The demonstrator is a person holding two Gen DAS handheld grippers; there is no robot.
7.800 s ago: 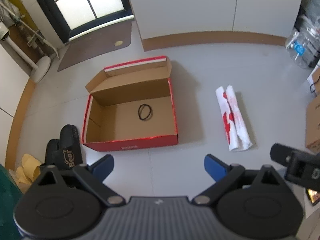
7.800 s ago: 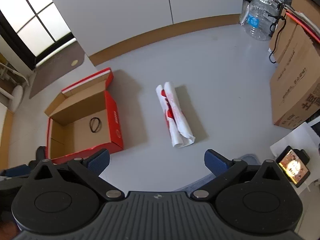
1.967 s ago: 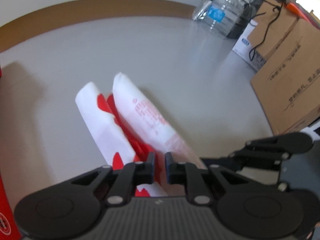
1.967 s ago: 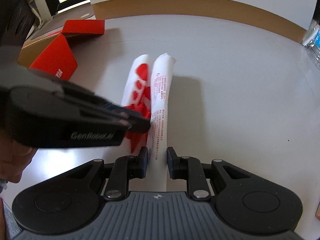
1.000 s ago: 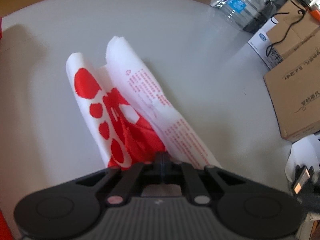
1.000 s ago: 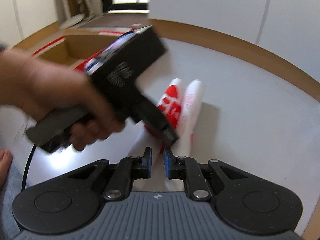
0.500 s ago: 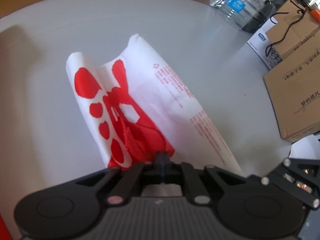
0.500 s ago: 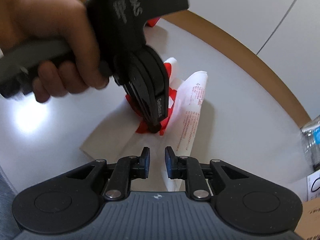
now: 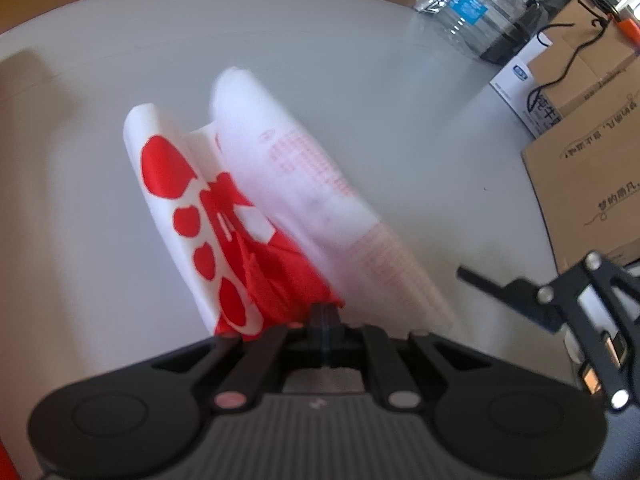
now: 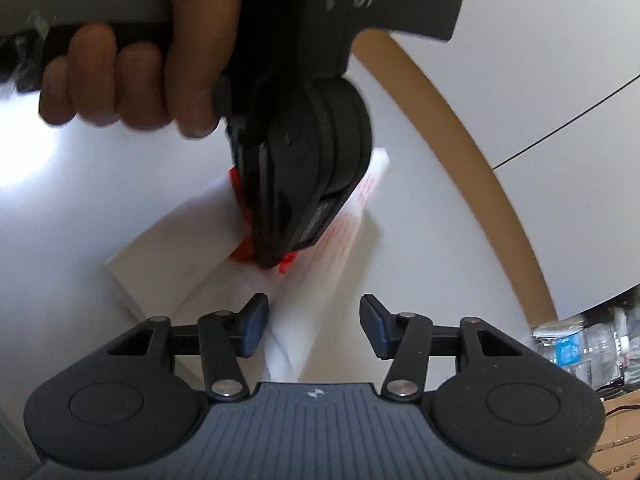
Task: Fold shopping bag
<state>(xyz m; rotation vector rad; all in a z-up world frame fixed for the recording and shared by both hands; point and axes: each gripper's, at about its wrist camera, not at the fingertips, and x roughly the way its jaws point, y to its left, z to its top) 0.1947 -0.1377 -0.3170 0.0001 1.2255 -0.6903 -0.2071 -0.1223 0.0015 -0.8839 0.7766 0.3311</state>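
Blocking the shopping bag (image 10: 304,320), the left hand-held gripper (image 10: 268,260) pinches it.

Both wrist cameras look down close along their claws, sharing the shopping bag (image 9: 248,216) (image 10: 304,320) from opposite sides.

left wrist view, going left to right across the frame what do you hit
shopping bag, pinched in the shut left gripper → open right gripper low down → blue-and-white carton → cardboard box
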